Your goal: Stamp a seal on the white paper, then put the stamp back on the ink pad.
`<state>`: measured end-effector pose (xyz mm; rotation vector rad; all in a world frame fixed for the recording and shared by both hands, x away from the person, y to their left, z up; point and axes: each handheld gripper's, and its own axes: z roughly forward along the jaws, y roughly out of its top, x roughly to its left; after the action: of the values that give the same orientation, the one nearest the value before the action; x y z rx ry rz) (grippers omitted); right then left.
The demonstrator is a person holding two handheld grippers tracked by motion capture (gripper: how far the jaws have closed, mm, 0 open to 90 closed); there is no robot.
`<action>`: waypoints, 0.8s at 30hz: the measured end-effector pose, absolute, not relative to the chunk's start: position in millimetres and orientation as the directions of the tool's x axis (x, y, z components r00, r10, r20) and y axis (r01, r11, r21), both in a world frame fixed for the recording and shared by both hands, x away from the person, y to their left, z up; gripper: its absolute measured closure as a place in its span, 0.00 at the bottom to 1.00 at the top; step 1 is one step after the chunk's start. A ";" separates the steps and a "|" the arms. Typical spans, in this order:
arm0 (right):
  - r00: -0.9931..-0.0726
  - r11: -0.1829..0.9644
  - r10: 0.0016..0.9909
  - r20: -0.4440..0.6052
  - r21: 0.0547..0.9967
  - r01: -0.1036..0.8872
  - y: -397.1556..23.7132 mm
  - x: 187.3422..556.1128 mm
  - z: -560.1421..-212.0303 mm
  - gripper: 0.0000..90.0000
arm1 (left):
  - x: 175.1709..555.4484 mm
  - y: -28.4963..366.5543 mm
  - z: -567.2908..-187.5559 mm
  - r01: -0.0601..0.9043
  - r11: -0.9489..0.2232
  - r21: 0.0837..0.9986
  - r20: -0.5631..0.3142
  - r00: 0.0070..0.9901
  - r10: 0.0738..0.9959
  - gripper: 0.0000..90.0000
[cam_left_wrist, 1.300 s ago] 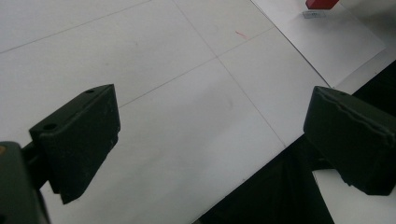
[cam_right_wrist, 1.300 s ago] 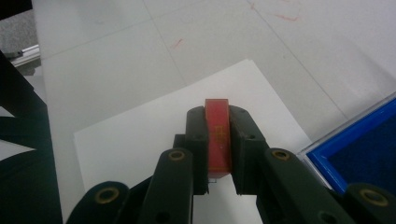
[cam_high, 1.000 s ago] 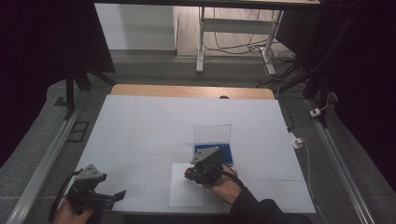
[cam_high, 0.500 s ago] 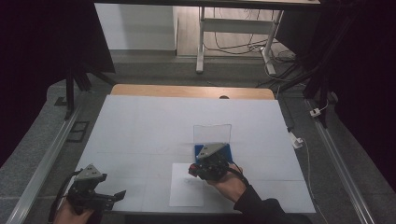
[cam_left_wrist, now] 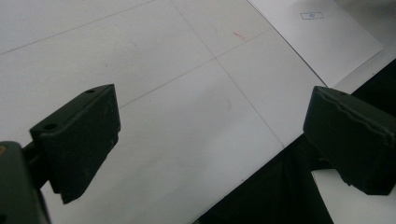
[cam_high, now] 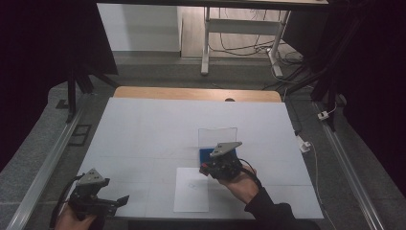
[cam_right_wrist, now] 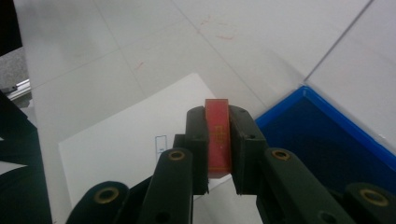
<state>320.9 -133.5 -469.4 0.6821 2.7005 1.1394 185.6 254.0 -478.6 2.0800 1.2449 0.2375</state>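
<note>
In the right gripper view my right gripper (cam_right_wrist: 218, 122) is shut on a small flat red card (cam_right_wrist: 217, 135) with gold print, held edge-up above a white sheet (cam_right_wrist: 135, 149). A blue tray (cam_right_wrist: 322, 140) lies just to its right. From above, the right gripper (cam_high: 221, 163) hangs at the near edge of the blue tray (cam_high: 207, 153), which has a clear lid (cam_high: 218, 136) standing up behind it. The white sheet (cam_high: 191, 189) lies below and left of it. My left gripper (cam_high: 103, 199) rests at the table's near left corner, and in its own view it (cam_left_wrist: 210, 135) is open with nothing between the jaws.
A white table top (cam_high: 158, 129) carries faint grid lines, with a wooden strip (cam_high: 191, 93) along its far edge. Metal rails (cam_high: 43, 167) run down both sides. Table legs and cables (cam_high: 239, 43) stand on the floor beyond. The left gripper view catches the sheet's corner (cam_left_wrist: 327, 42).
My right gripper has moved a little away from the person and to the right, from over the white sheet toward the blue tray, still holding the red card. The left gripper stayed put.
</note>
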 end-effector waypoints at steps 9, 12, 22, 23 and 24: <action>-0.864 0.585 0.501 0.041 0.720 0.374 -145.7 331.2 -465.1 0.88 | 185.7 254.6 -478.9 0.705 -0.300 0.642 -0.187 0.524 0.831 0.05; -0.855 0.579 0.517 0.038 0.720 0.382 -148.4 334.7 -464.7 0.88 | 185.6 254.3 -478.8 0.705 -0.300 0.643 -0.186 0.524 0.831 0.05; -0.839 0.563 0.543 0.033 0.726 0.394 -154.6 344.0 -462.0 0.88 | 185.7 254.2 -478.8 0.705 -0.302 0.642 -0.186 0.525 0.830 0.05; -0.838 0.563 0.545 0.034 0.725 0.397 -155.1 344.6 -461.8 0.88 | 185.7 254.2 -478.8 0.705 -0.302 0.642 -0.186 0.525 0.831 0.05; -0.838 0.565 0.545 0.029 0.726 0.393 -155.8 345.7 -461.7 0.88 | 185.7 254.2 -478.8 0.705 -0.302 0.642 -0.186 0.525 0.831 0.05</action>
<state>345.7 -155.8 -461.7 0.7886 2.5988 1.1310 185.7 254.2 -478.8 2.0809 1.2428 0.2358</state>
